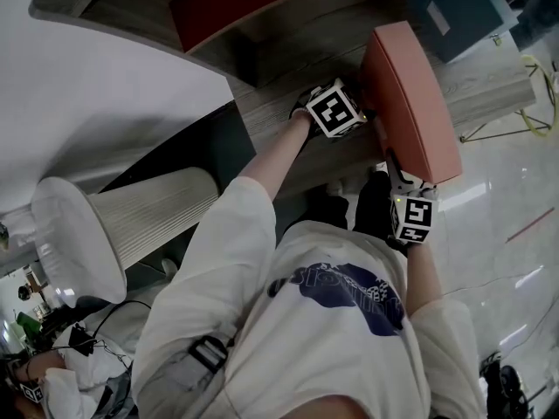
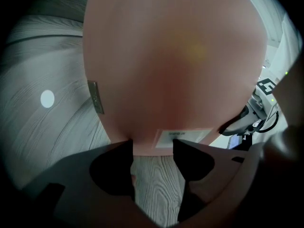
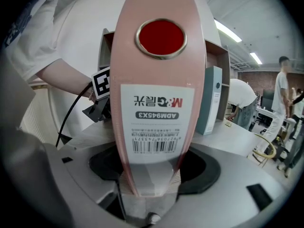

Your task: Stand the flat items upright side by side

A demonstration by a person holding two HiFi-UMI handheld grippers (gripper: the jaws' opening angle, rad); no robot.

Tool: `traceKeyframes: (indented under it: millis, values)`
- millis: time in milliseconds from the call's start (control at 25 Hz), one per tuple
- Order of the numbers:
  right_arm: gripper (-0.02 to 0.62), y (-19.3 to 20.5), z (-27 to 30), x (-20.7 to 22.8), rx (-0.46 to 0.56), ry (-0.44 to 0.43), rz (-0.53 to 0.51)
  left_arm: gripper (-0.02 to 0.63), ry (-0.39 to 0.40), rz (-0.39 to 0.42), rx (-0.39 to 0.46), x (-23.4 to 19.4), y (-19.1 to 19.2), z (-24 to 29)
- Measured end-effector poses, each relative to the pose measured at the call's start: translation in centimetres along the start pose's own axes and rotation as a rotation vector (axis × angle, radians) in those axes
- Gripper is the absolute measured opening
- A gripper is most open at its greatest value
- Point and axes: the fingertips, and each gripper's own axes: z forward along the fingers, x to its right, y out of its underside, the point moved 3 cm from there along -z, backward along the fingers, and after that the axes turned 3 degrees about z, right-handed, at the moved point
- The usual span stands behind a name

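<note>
A salmon-pink box file (image 1: 410, 94) stands tilted on the wooden shelf (image 1: 288, 120). My right gripper (image 1: 397, 180) is shut on its lower spine. In the right gripper view the spine (image 3: 159, 94), with a red finger hole and a barcode label, rises from between the jaws of the right gripper (image 3: 149, 175). My left gripper (image 1: 360, 112) rests against the file's broad left face. In the left gripper view that face (image 2: 175, 61) fills the frame. The left gripper (image 2: 153, 144) is open, with only wood grain showing between its fingertips, which touch the file's lower edge.
A grey-blue box file (image 1: 454, 7) stands at the back right, also seen in the right gripper view (image 3: 211, 101). A dark red flat item (image 1: 253, 3) lies on the shelf behind. A white ribbed cylinder (image 1: 131, 216) sits low left. People (image 3: 285, 84) stand far off.
</note>
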Motion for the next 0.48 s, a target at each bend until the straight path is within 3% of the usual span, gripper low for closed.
traceKeyframes:
  millis: [480]
  values:
    - [0.308, -1.8, 1.8, 8.6, -0.01, -0.009, -0.006, 0.259, -0.016, -0.002, -0.014, -2.0, -7.5, 4.4]
